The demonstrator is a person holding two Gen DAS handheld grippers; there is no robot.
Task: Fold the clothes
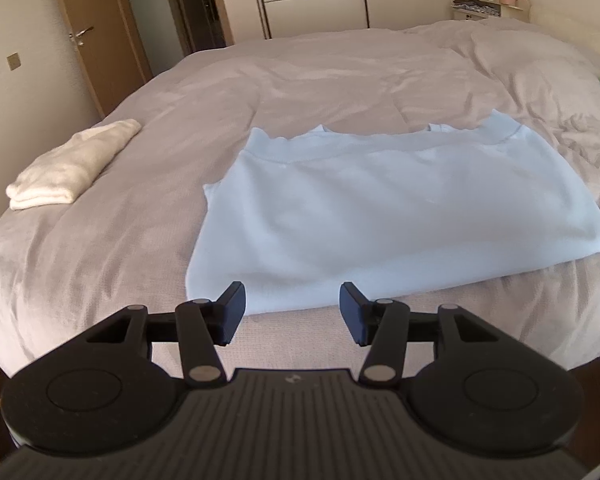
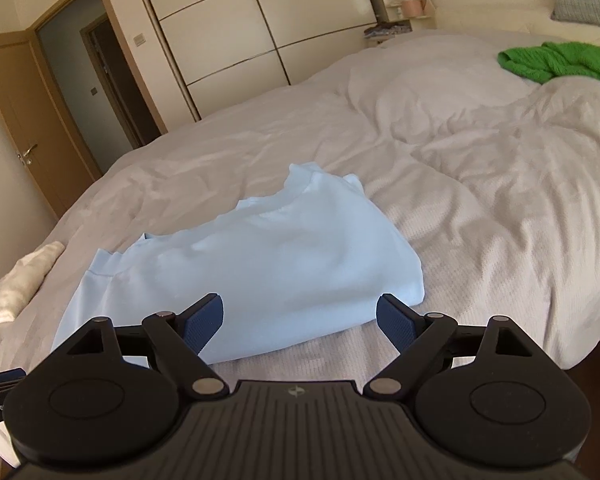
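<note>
On the bed: light blue shirt lies folded near the front edge.
Left tongs: open, empty, above the shirt's near edge.
Right tongs: open, empty, likewise.
Far left: folded white cloth.

The left hand-held gripper is held level and pointing forward, its two black fingers spread wide apart with nothing between them. The right hand-held gripper sits in the same pose, fingers also spread wide and empty, their inner pads blue and textured. A small part of the left hand-held gripper shows at the lower left edge of the right wrist view.
</note>
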